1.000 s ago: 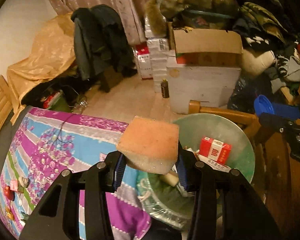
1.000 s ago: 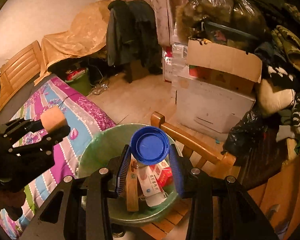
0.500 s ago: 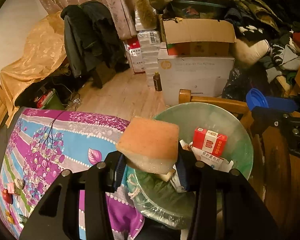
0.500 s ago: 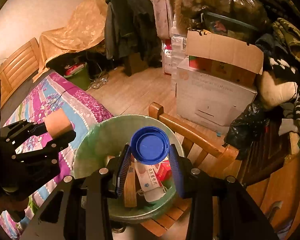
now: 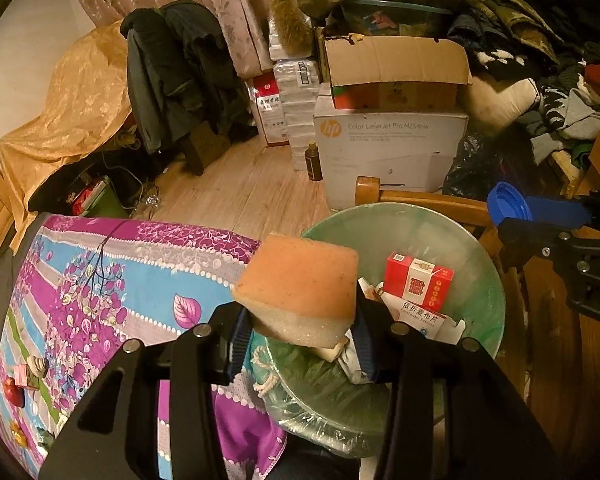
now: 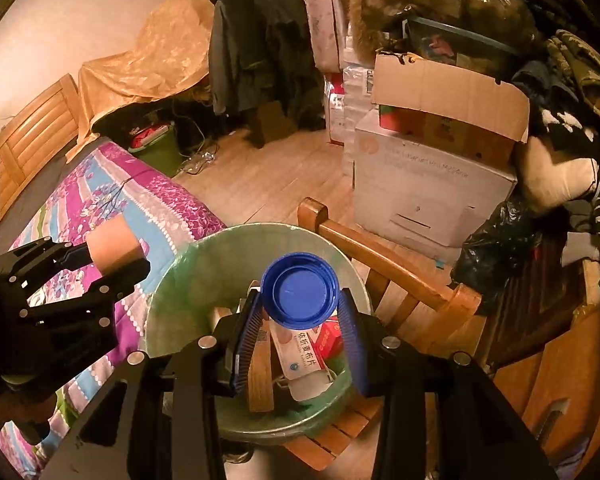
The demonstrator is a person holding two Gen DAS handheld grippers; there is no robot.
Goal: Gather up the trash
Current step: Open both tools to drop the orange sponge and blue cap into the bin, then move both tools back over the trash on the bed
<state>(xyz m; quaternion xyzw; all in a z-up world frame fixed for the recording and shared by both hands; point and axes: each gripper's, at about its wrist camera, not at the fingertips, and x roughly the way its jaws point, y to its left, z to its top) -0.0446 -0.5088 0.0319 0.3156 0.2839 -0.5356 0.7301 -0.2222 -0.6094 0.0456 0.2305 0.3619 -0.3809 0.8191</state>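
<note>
My left gripper [image 5: 300, 332] is shut on an orange sponge [image 5: 300, 284] and holds it over the near left rim of a green lined trash bin [image 5: 487, 320]. My right gripper [image 6: 298, 320] is shut on a blue plastic lid [image 6: 300, 290] and holds it over the bin [image 6: 172, 312]. The bin holds a red carton [image 5: 417, 280], a white medicine box [image 6: 303, 354] and a wooden piece [image 6: 260, 376]. The right gripper with the lid [image 5: 507, 204] shows at the right of the left wrist view. The left gripper with the sponge [image 6: 112, 246] shows at the left of the right wrist view.
The bin sits on a wooden chair [image 6: 399, 276]. A bed with a purple and blue floral cover [image 5: 100, 280] lies left of it. A white printer box [image 5: 391, 152] under a cardboard box [image 5: 395, 64], a dark bottle [image 5: 313, 162], draped coats [image 5: 180, 76] and clothes piles stand beyond.
Both grippers have come nearer over the bin, each still holding its item. The bin looks larger and more central in both views.
</note>
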